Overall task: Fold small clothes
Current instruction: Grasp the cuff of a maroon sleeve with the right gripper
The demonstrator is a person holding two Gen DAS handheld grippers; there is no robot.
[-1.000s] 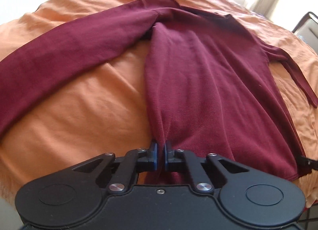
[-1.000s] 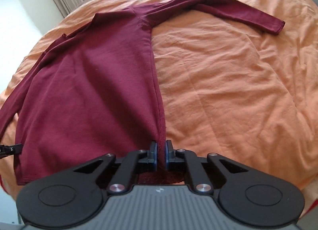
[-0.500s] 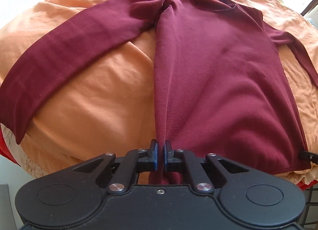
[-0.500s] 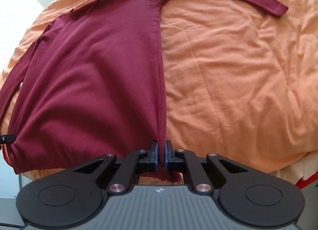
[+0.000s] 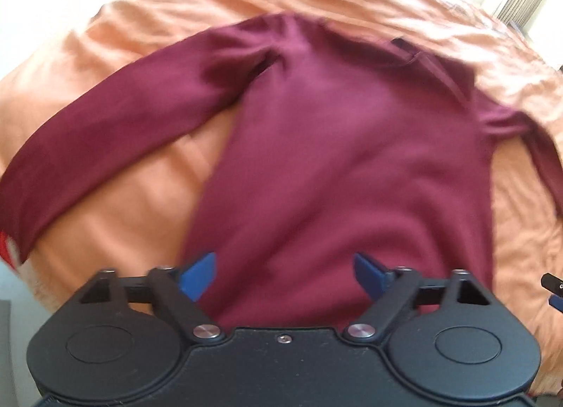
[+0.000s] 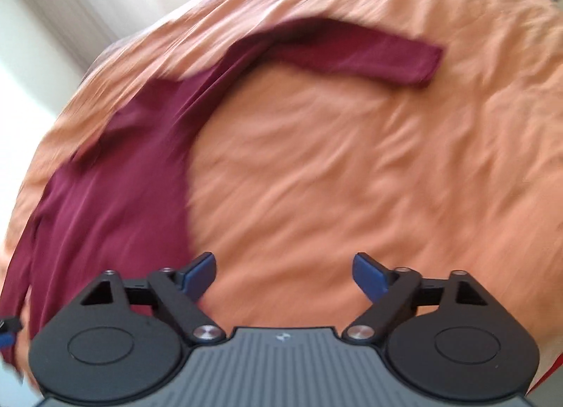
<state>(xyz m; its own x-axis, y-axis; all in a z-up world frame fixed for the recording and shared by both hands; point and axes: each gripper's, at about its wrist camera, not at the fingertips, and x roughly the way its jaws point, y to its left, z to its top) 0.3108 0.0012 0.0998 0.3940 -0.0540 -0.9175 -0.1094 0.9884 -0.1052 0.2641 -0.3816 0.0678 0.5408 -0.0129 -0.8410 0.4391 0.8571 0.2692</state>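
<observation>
One soft maroon knit sweater (image 5: 345, 167) on rumpled orange sheet (image 6: 352, 178).

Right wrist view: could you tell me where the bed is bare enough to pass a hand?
The orange sheet is bare between the sweater body and the sleeve. It is crowded toward the left, where the sweater lies.

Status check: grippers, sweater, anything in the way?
Left gripper open, right gripper open. Maroon sweater flat on orange bedsheet, sleeves out. Nothing in the way.
</observation>
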